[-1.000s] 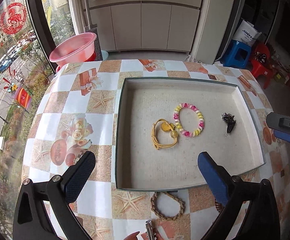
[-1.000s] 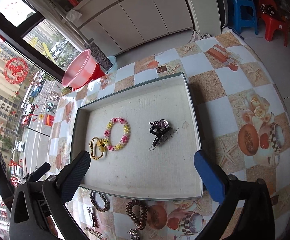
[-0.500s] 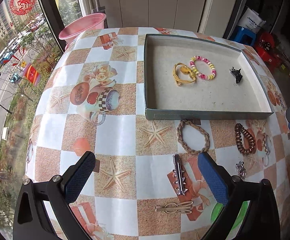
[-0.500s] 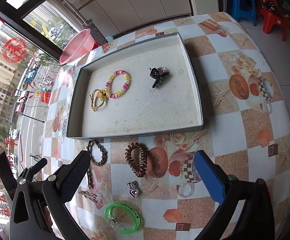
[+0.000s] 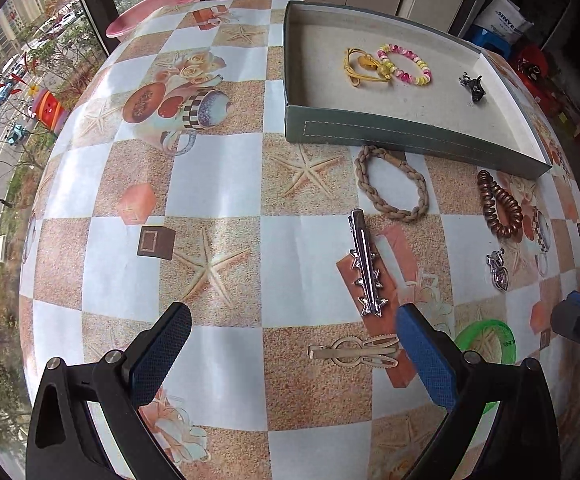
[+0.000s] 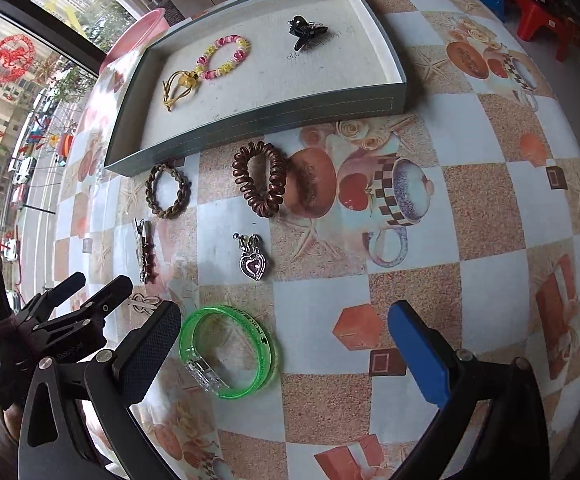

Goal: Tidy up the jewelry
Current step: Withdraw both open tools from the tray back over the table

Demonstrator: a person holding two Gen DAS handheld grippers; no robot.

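A grey-green tray (image 5: 410,140) (image 6: 258,120) holds a yellow hair tie (image 5: 364,66), a pink-yellow bead bracelet (image 5: 406,64) and a black claw clip (image 5: 473,85). On the table in front lie a braided tan band (image 5: 392,184), a brown coil hair tie (image 6: 260,178), a silver star clip (image 5: 364,266), a gold clip (image 5: 354,354), a heart pendant (image 6: 253,262) and a green bangle (image 6: 228,350). My left gripper (image 5: 290,350) is open and empty above the table. My right gripper (image 6: 284,350) is open and empty, with the green bangle by its left finger.
The round table has a checkered patterned cloth (image 5: 210,200). A pink basin (image 5: 154,10) sits beyond the far table edge by the window. Blue and red stools (image 6: 530,4) stand on the floor at the right.
Both grippers have pulled back from over the tray toward the near side of the table. The loose pieces in front of the tray have come into view. Both stay open.
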